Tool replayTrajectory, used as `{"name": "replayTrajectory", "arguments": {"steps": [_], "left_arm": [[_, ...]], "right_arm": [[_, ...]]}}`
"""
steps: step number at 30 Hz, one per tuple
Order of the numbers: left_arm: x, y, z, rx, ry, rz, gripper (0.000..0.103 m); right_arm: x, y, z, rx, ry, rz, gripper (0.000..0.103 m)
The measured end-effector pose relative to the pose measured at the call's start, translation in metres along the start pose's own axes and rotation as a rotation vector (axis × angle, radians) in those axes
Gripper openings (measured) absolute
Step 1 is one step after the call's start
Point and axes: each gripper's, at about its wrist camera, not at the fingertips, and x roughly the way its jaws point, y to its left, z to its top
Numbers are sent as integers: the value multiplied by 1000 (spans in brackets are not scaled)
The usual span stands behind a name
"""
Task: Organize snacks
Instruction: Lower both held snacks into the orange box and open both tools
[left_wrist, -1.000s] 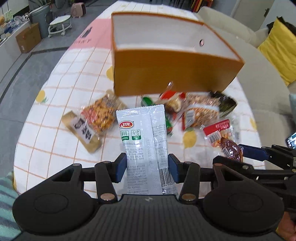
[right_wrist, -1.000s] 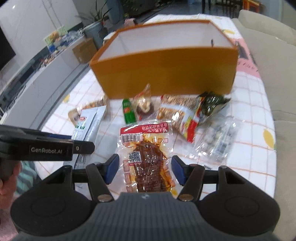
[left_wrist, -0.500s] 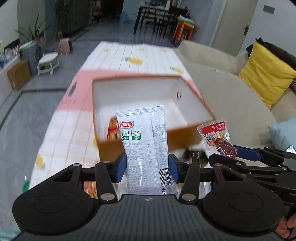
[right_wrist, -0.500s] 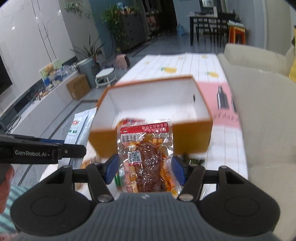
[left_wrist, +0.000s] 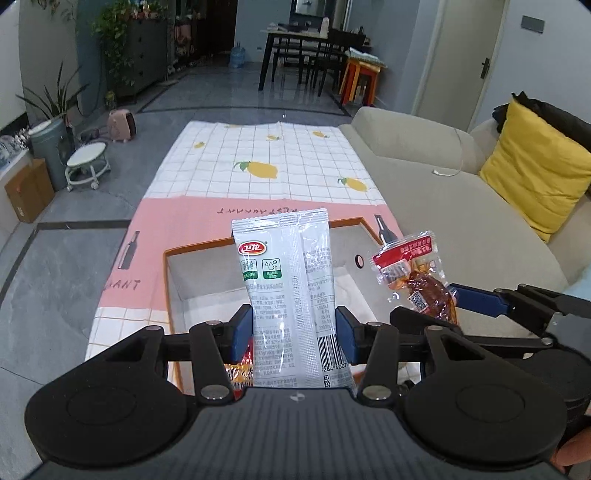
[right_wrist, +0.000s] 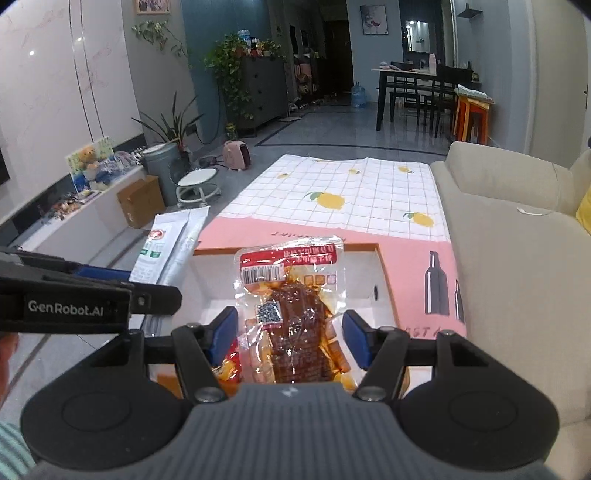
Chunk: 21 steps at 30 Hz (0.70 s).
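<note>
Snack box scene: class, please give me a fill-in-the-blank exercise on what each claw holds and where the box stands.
1. The left claw grips a ____ packet.
2. The right claw grips a clear packet with a ____ top band.
3. The orange box stands on the tablecloth's ____ part.

Missing words: white; red; pink

Each black claw (left_wrist: 294, 328) has blue pads (left_wrist: 242, 325), silver screws, and white "GenRobot.AI" lettering.
</note>
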Motion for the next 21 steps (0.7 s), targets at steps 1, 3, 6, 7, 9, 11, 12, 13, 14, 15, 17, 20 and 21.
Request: {"name": "replayTrajectory", "arguments": {"steps": [1, 3, 6, 7, 9, 11, 12, 13, 14, 15, 17, 20, 21], "left_arm": [[9, 1, 4, -1, 12, 5, 54], [24, 5, 7, 1, 39, 28, 54], [50, 11, 9, -12, 98, 37, 54], [61, 14, 8, -21, 124, 32, 54], [76, 18, 6, -43, 163, 26, 54], [92, 24, 2, -70, 206, 18, 54], [99, 26, 1, -81, 225, 21, 54], [106, 29, -1, -87, 241, 27, 54], [111, 30, -3, -89, 254, 32, 54], [115, 31, -5, -88, 264, 37, 54], [125, 32, -9, -86, 291, 47, 54], [138, 34, -11, -88, 325, 54, 54], [142, 35, -12, -89, 334, 59, 54]], "right_arm": [[9, -2, 3, -4, 13, -5, 60], [26, -5, 7, -16, 40, -20, 60], [51, -8, 7, -32, 89, -40, 60], [60, -9, 6, -40, 108, -42, 60], [77, -11, 4, -60, 147, -51, 60], [94, -12, 0, -81, 189, -61, 60], [100, -12, -3, -89, 208, -66, 60], [106, -12, -5, -97, 225, -69, 60], [112, -12, -7, -107, 238, -72, 60], [117, -12, -9, -118, 250, -77, 60], [125, -10, -13, -137, 268, -85, 60], [136, -7, -16, -166, 295, -90, 60], [139, -4, -17, -178, 303, -92, 60]]}}
